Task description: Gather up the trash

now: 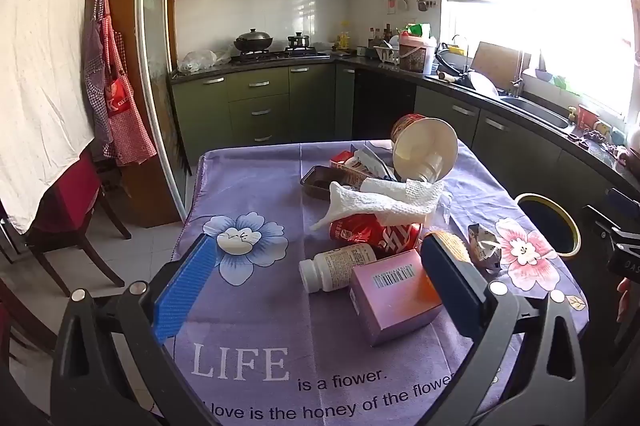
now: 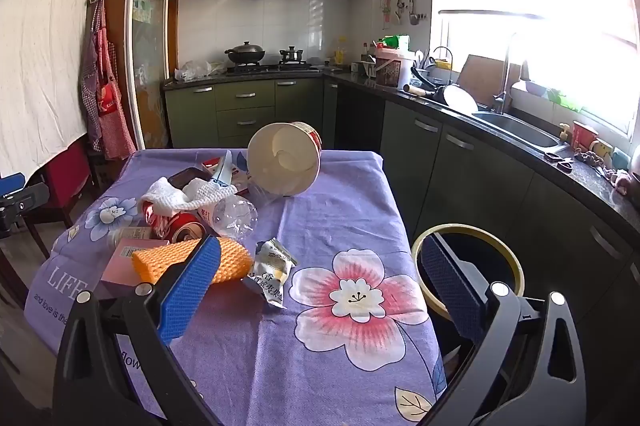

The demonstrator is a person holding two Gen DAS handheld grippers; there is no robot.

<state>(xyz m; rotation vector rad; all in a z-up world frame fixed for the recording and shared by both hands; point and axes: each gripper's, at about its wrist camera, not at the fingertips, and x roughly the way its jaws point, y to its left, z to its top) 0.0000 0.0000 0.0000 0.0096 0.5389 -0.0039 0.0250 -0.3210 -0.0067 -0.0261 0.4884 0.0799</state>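
A heap of trash lies on the purple flowered tablecloth: a pink box, a white pill bottle, a crushed red can, a paper towel, a tipped paper bowl and a dark tray. The right wrist view adds an orange foam net, a snack wrapper and a clear plastic bottle. My left gripper is open above the box and bottle. My right gripper is open above the cloth, right of the wrapper. A yellow-rimmed black bin stands beside the table's right edge.
Green kitchen cabinets and a dark counter with a sink run behind and to the right of the table. A dark wooden chair with a red seat stands on the left. Aprons hang on the left wall.
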